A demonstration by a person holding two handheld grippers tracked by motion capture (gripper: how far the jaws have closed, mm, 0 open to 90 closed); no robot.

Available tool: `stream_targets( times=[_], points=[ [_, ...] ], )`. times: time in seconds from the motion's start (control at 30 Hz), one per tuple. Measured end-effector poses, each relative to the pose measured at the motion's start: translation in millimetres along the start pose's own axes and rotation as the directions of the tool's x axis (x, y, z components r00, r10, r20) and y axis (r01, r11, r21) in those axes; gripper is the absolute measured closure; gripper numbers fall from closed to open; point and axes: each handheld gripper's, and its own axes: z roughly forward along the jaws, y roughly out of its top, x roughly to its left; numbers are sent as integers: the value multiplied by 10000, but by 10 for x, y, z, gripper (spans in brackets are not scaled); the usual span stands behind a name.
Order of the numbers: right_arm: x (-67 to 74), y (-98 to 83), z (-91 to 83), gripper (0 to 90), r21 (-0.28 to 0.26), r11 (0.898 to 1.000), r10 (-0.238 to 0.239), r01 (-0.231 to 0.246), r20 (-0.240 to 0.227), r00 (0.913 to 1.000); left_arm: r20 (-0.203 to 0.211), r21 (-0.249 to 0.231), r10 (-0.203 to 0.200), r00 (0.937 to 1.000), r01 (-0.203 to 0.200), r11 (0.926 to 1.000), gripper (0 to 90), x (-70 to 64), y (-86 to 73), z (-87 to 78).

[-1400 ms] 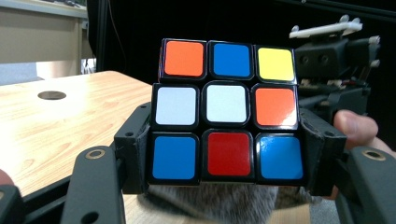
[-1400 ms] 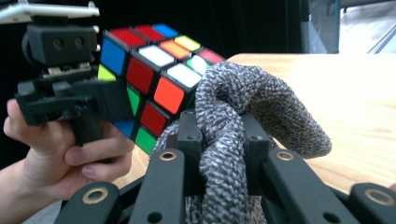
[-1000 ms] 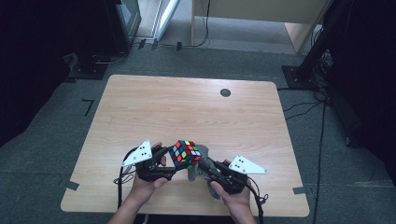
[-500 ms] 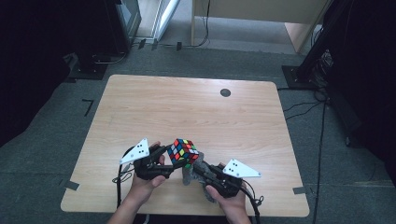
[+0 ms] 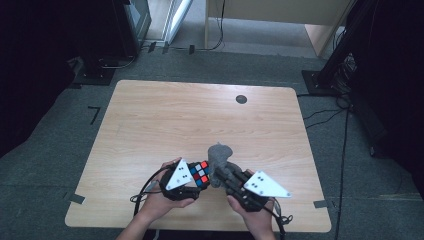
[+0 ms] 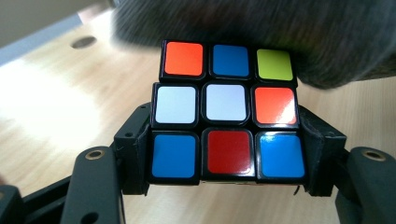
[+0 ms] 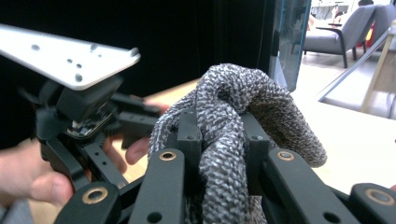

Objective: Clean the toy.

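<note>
So the puzzle cube [image 6: 226, 112] sits clamped between the two black jaws of the left hand-held gripper [image 5: 192, 180], one jaw pressing each side of its lower rows. In the left gripper view the face toward the camera reads orange, blue, lime green across the top row, white, white, orange in the middle, and blue, red, blue along the bottom. From the high view the cube [image 5: 199, 173] is at the near edge of the tabletop [image 5: 200, 115], roughly centred left to right, with red, white and blue stickers showing beside the grey three-cornered plate on that gripper.

Right up against the cube is a grey knitted cloth [image 7: 233, 121]. In the left gripper view it's a blurry dark mass touching the cube's top row and spreading off behind it. The right hand-held gripper [image 7: 219, 140] is clenched on that cloth: in its own view the fabric is bunched tight between the two jaws and bulges up and over them in a rounded fold. From above, the cloth [image 5: 219, 155] rises as a lump just beside the cube, between the two grippers.

The right hand-held gripper [image 5: 227, 175] angles in toward the cube, with the person's hand [image 5: 250, 212] coming in from the bottom edge. The other hand [image 5: 162, 200] wraps the left one, cable looping beside it.

Farther out on the wood there's a small dark round hole [image 5: 241, 99] near the far edge, well apart from everything else. Grey carpet [image 5: 60, 130] surrounds the tabletop.
</note>
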Motion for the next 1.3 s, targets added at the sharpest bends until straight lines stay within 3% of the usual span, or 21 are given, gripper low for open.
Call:
stream_targets(
  times=[0.1,0.17,0.23,0.3,0.37,0.5,0.6,0.67,0.73,0.83,0.9,0.97,1.0,1.07,1.1,1.17,1.23,1.3],
  points=[
    [220,-68,141,758,761,9908,-1116,1119,-88,9937,22,325,-13,10000,12,9995,340,-50,46,31],
    [296,-98,195,758,1059,9839,-1432,1442,-169,9896,-195,560,196,9996,-185,9983,341,-77,59,34],
    [302,-99,225,761,1331,9819,-1316,1351,-353,9907,-448,826,629,9970,-590,9948,341,-119,68,43],
    [269,-97,247,764,1751,9783,-997,1112,-731,9923,-815,1202,1358,9874,-1255,9848,341,-186,69,69],
    [235,-98,258,768,2037,9737,-854,1021,-892,9923,-923,1265,1613,9826,-1491,9807,342,-215,64,82],
    [152,-64,234,776,2037,9754,-754,841,-503,9959,-762,1094,1499,9858,-1412,9839,343,-188,59,71],
    [74,-31,186,775,1981,9779,-763,671,392,9963,-718,1008,1365,9880,-1290,9865,342,-154,48,50],
    [9,-24,146,774,1916,9811,-406,269,683,9968,-680,835,1149,9910,-1091,9905,342,-129,51,33],
    [9,-14,119,771,1628,9865,-217,162,317,9993,-648,748,1046,9924,-996,9922,342,-128,63,30],
    [155,15,141,767,1427,9880,-495,598,-752,9959,-601,710,1140,9917,-1097,9914,342,-158,72,33],
    [243,18,190,768,1745,9796,-867,994,-791,9931,-595,636,1208,9909,-1170,9911,342,-168,85,16],
    [210,11,201,773,1762,9812,-667,785,-721,9952,-689,622,1231,9900,-1189,9910,342,-164,90,4],
    [157,12,190,775,1689,9842,-441,539,-612,9972,-698,659,1192,9904,-1146,9912,342,-153,87,3],
    [48,23,141,776,1562,9877,-96,84,74,9999,-624,562,994,9931,-960,9938,342,-106,66,-13],
    [-31,23,101,774,1532,9880,117,-215,645,9979,-559,419,792,9953,-770,9962,342,-83,63,-28],
    [-158,-7,51,770,1278,9887,646,-786,1102,9918,-486,65,304,9984,-301,9995,342,-3,63,-82],
    [-279,-80,35,763,1149,9872,925,-1102,1499,9844,-375,-322,-438,9983,426,9986,342,91,54,-132],
    [-367,-194,74,755,1303,9850,876,-1130,1862,9786,-97,-739,-1330,9911,1320,9885,342,188,22,-173]
  ],
)
